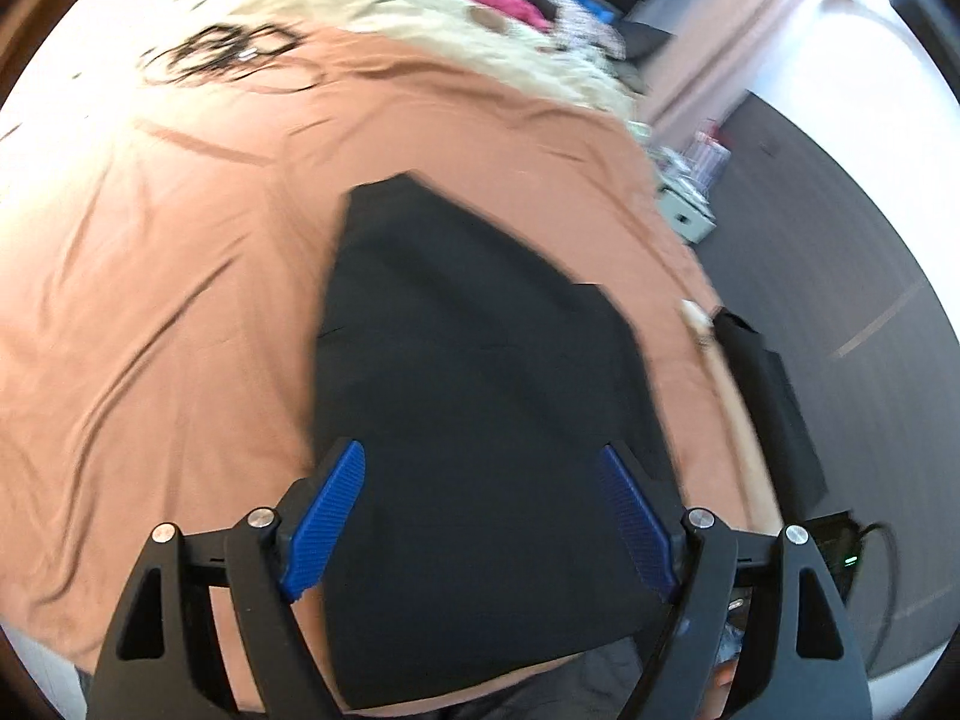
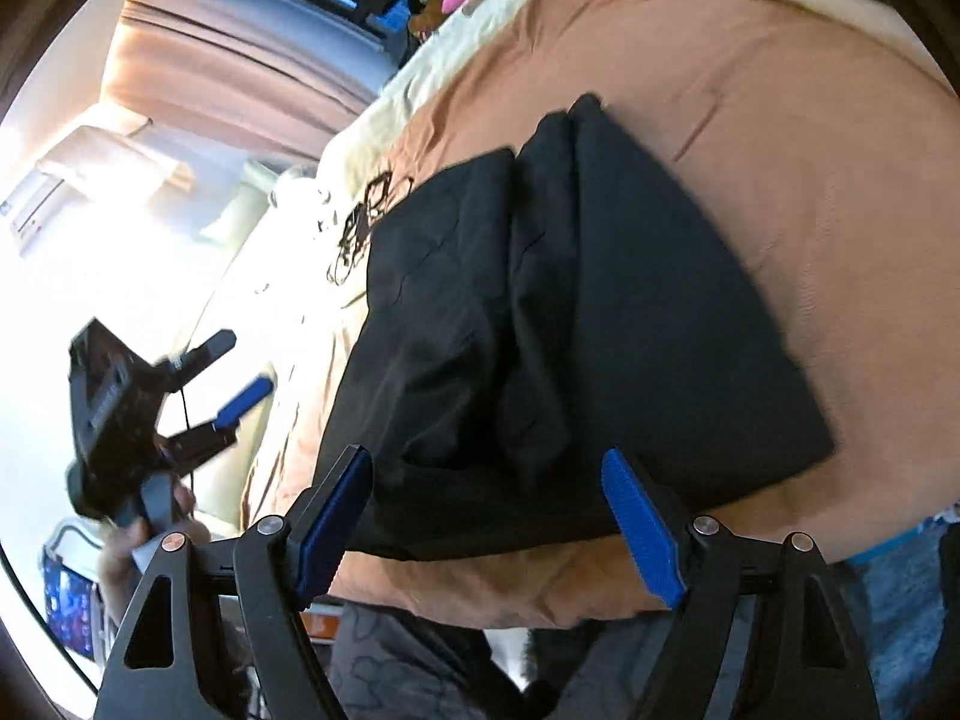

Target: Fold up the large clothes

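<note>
A black garment [image 1: 468,360] lies folded into a thick stack on a bed with a rust-orange sheet [image 1: 180,300]. In the left wrist view my left gripper [image 1: 483,480] hovers over the garment's near end, its blue pads wide apart and pressing on nothing. From the right wrist the same garment [image 2: 570,330] shows several folded layers. My right gripper [image 2: 486,492] stands open over its near edge, with no cloth pinched. The left gripper [image 2: 237,366] also appears at the left of that view, held by a hand, jaws apart, off the garment's side.
A cream fuzzy blanket [image 1: 480,42] and a tangled black cord [image 1: 228,54] lie at the far end of the bed. Another dark cloth [image 1: 768,396] hangs at the bed's right edge. A white box [image 1: 684,210] stands on the grey floor [image 1: 840,240]. A lit screen [image 2: 69,606] sits low left.
</note>
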Available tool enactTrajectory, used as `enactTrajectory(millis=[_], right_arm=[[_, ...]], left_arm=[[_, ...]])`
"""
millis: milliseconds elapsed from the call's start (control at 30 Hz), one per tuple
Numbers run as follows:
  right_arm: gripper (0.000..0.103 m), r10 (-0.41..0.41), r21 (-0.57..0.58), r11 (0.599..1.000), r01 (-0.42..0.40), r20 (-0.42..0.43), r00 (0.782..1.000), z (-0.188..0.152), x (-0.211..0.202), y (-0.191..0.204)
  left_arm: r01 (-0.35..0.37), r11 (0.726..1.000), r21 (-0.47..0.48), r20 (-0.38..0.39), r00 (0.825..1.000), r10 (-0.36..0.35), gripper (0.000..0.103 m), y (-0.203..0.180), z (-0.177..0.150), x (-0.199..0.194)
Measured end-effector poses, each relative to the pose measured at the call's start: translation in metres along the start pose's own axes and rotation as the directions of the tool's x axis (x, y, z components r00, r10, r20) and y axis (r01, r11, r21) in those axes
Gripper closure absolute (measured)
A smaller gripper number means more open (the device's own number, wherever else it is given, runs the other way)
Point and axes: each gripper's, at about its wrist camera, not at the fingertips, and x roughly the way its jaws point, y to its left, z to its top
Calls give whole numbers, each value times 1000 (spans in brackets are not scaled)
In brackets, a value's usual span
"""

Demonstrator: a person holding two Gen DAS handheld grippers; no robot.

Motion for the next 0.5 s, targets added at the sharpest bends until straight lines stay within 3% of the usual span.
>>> enactTrajectory(millis=[100, 233, 367, 500], right_arm=[[24, -13, -5, 1000, 13, -21, 1000, 4, 16, 10], [25, -65, -22, 998, 64, -50, 997, 7, 35, 21], [71, -86, -58, 995, 83, -38, 996, 11, 38, 26], [82, -105, -106, 989, 105, 7, 994, 19, 26, 33]], left_arm=[[-12, 998, -64, -18, 1000, 11, 22, 24, -9, 14], [18, 990, -140, -73, 997, -29, 22, 53, -29, 31], [75, 982, -171, -109, 990, -94, 22, 54, -45, 48], [133, 978, -163, -105, 983, -151, 25, 39, -46, 49]])
